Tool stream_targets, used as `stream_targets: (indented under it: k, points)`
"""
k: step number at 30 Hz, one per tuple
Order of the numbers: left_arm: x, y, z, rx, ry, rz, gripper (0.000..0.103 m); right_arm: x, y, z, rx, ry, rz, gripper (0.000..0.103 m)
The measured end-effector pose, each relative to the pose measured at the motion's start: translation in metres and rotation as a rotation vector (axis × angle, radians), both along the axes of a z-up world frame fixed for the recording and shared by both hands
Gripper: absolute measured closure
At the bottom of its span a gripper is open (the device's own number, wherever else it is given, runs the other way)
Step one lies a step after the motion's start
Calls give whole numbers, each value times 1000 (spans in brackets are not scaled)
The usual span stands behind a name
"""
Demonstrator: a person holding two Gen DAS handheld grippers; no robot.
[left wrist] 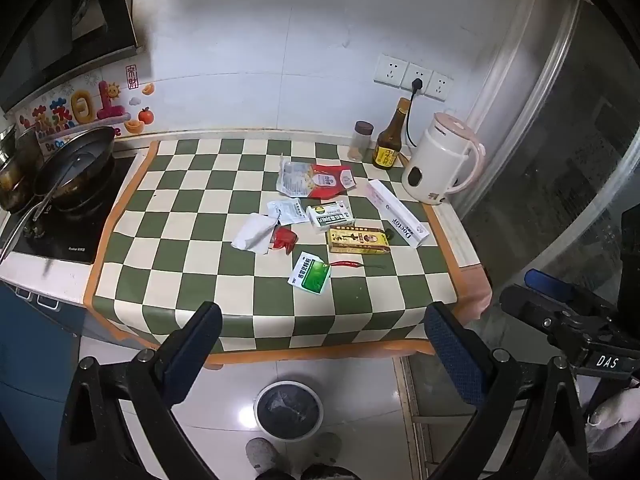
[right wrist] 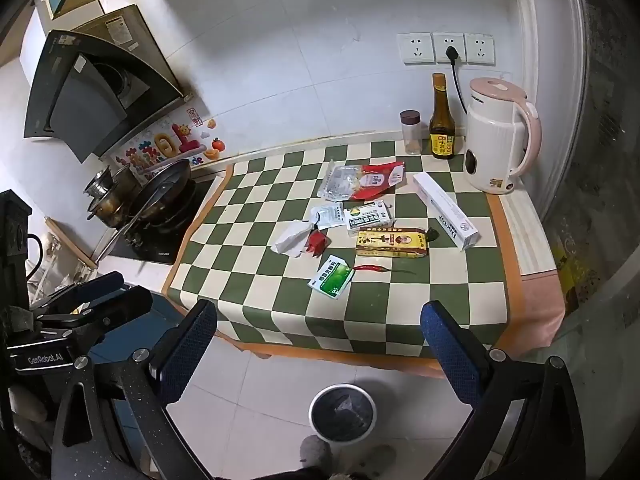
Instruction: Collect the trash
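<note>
Trash lies in the middle of the green-and-cream checkered counter mat (left wrist: 192,248) (right wrist: 400,308): a red and clear wrapper (left wrist: 316,180) (right wrist: 362,181), a white crumpled paper (left wrist: 254,234) (right wrist: 292,238), a green sachet (left wrist: 310,274) (right wrist: 331,277), a yellow box (left wrist: 359,241) (right wrist: 392,243), a white medicine box (left wrist: 330,218) (right wrist: 369,217), a red chili (left wrist: 346,265) (right wrist: 370,268) and a long white box (left wrist: 398,213) (right wrist: 446,210). A round bin (left wrist: 289,409) (right wrist: 342,412) with a dark liner stands on the floor below the counter's front edge. My left gripper (left wrist: 322,340) and right gripper (right wrist: 318,338) hover open and empty before the counter edge, above the bin.
A white and pink kettle (left wrist: 438,160) (right wrist: 500,136), a dark sauce bottle (left wrist: 390,138) (right wrist: 442,120) and a spice jar (left wrist: 362,142) (right wrist: 411,132) stand at the back right. Pans (left wrist: 76,160) (right wrist: 160,190) sit on the cooktop to the left. A person's slippers (left wrist: 260,454) show beside the bin.
</note>
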State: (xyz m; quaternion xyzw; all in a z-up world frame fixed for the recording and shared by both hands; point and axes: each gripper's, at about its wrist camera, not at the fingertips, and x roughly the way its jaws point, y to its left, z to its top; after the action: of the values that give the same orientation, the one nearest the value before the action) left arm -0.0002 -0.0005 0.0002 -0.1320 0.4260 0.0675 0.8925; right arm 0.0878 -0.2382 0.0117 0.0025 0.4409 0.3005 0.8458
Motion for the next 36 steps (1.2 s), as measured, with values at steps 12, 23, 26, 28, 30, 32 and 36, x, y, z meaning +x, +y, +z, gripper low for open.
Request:
stream_targets:
  k: [12,23,26,28,30,32,36]
  points:
    - [12,-3,5,-27,-15,-21,0,-4,8,0,33,13,40,0]
    - [6,-3,11,-43,-32,-35,0,0,5,6,49,28,57,0]
    - [5,-3,11,-40,-37,-40,0,-1,6,5,50,29,55,0]
    - [6,-2,12,-40,-34,-36,0,-2,6,5,49,26,54,0]
    - [5,-3,13,-43,-36,-38,0,-2,5,4,50,28,54,0]
    - [3,-1,13,-46,-36,-40,0,-2,5,3,55,35,59,0]
    - [2,0,13,-47,-37,-39,0,-5,7,3,57,34,65,0]
